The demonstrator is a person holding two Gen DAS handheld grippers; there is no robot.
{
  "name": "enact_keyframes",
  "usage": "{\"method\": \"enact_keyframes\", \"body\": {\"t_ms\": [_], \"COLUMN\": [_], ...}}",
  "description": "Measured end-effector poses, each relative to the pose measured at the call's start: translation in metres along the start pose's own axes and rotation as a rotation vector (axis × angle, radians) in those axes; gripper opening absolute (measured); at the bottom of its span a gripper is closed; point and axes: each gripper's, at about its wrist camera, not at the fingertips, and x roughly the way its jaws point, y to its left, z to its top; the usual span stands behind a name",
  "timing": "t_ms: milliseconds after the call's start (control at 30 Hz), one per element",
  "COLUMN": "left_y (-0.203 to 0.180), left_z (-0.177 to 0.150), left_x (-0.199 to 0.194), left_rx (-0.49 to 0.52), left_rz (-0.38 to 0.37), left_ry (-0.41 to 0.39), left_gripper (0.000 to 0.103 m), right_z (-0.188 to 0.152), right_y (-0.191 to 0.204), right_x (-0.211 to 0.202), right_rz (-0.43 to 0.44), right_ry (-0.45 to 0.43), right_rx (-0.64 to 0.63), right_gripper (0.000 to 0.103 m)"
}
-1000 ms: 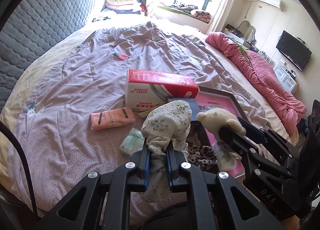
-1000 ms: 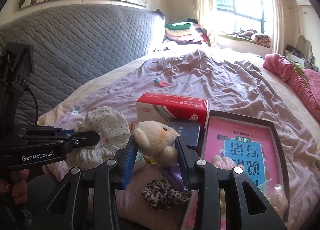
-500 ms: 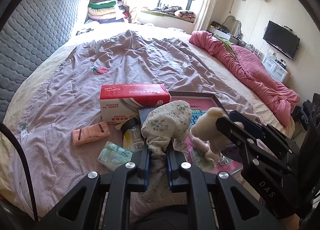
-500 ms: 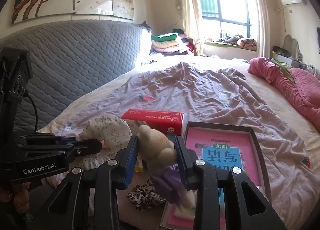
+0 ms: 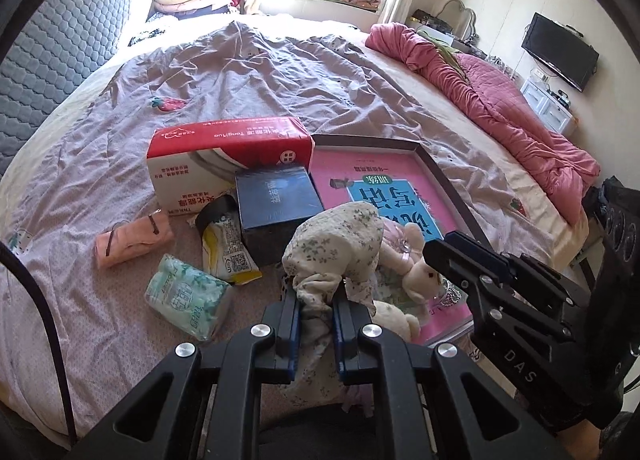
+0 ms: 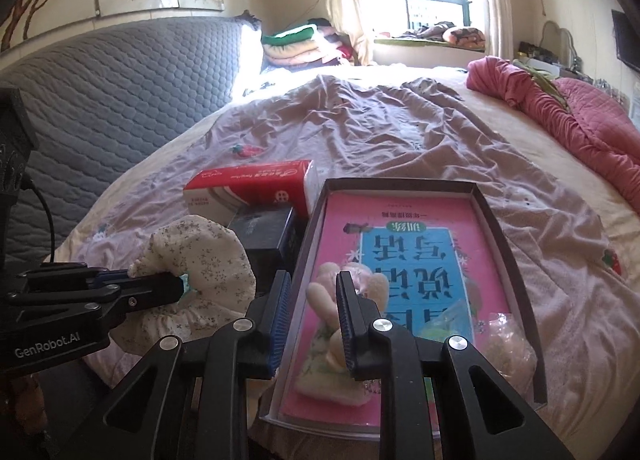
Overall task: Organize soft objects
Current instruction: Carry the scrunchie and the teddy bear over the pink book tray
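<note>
My left gripper is shut on a floral cloth and holds it up over the bed; it also shows in the right wrist view. My right gripper hangs over the near end of a dark box lid with a pink and blue card inside. Its jaws stand apart and hold nothing. A cream plush rabbit lies in the lid below them; it also shows in the left wrist view.
On the purple sheet lie a red tissue pack, a dark blue box, a pink pad, a green wipes pack and a yellow sachet. A pink quilt lies at the right.
My right gripper moved over the box lid and let go of the plush rabbit, which now lies in the lid. My left gripper still holds the floral cloth.
</note>
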Motion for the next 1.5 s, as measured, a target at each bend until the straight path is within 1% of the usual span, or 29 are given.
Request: {"method": "enact_keyframes", "body": {"t_ms": [100, 167, 200, 233, 267, 400, 433, 533, 667, 833, 900, 933, 967, 1000, 1167, 1267, 1400, 1500], "left_y": [0.006, 0.010, 0.012, 0.014, 0.014, 0.015, 0.015, 0.015, 0.015, 0.014, 0.014, 0.013, 0.013, 0.013, 0.012, 0.011, 0.007, 0.002], "left_z": [0.001, 0.001, 0.001, 0.001, 0.001, -0.001, -0.001, 0.000, 0.000, -0.001, 0.000, 0.000, 0.000, 0.000, 0.000, 0.001, 0.005, 0.011], "left_x": [-0.002, -0.003, -0.003, -0.003, -0.003, -0.005, -0.005, -0.006, -0.007, -0.008, -0.008, -0.009, -0.009, -0.008, -0.010, -0.010, -0.016, -0.022], "left_rx": [-0.010, -0.018, -0.022, -0.028, -0.029, -0.029, -0.029, -0.030, -0.026, -0.027, -0.025, -0.025, -0.026, -0.026, -0.023, -0.023, -0.022, -0.014], "left_rz": [0.004, 0.003, 0.004, 0.001, -0.001, -0.001, 0.000, -0.002, -0.002, -0.001, -0.001, 0.000, 0.000, -0.001, 0.002, 0.002, -0.006, -0.015], "left_ry": [-0.003, -0.007, -0.006, -0.003, -0.002, -0.005, -0.006, -0.008, -0.010, -0.011, -0.012, -0.012, -0.012, -0.011, -0.008, -0.012, -0.026, -0.038], "left_gripper": [0.013, 0.013, 0.013, 0.013, 0.013, 0.013, 0.013, 0.013, 0.013, 0.013, 0.013, 0.013, 0.013, 0.013, 0.013, 0.013, 0.013, 0.013], "right_z": [-0.004, -0.010, -0.013, -0.017, -0.019, -0.024, -0.024, -0.027, -0.030, -0.035, -0.035, -0.036, -0.035, -0.035, -0.035, -0.033, -0.024, -0.014], "right_y": [0.004, 0.010, 0.013, 0.016, 0.019, 0.027, 0.027, 0.030, 0.035, 0.042, 0.041, 0.039, 0.038, 0.036, 0.030, 0.028, 0.022, 0.016], "right_x": [-0.001, -0.002, -0.001, 0.000, 0.002, 0.011, 0.012, 0.017, 0.026, 0.035, 0.034, 0.033, 0.034, 0.033, 0.034, 0.030, 0.017, 0.001], "right_rz": [0.070, 0.109, 0.127, 0.141, 0.141, 0.131, 0.137, 0.147, 0.141, 0.152, 0.163, 0.160, 0.156, 0.147, 0.168, 0.181, 0.186, 0.169], "right_ry": [0.041, 0.072, 0.086, 0.102, 0.119, 0.161, 0.168, 0.189, 0.222, 0.240, 0.222, 0.212, 0.211, 0.210, 0.204, 0.183, 0.132, 0.083], "right_rx": [0.015, 0.002, -0.009, -0.018, -0.025, -0.055, -0.057, -0.068, -0.081, -0.103, -0.089, -0.080, -0.075, -0.072, -0.045, -0.037, -0.016, 0.000], "right_gripper": [0.024, 0.028, 0.035, 0.039, 0.040, 0.054, 0.055, 0.056, 0.057, 0.058, 0.057, 0.055, 0.053, 0.046, 0.042, 0.041, 0.040, 0.040]}}
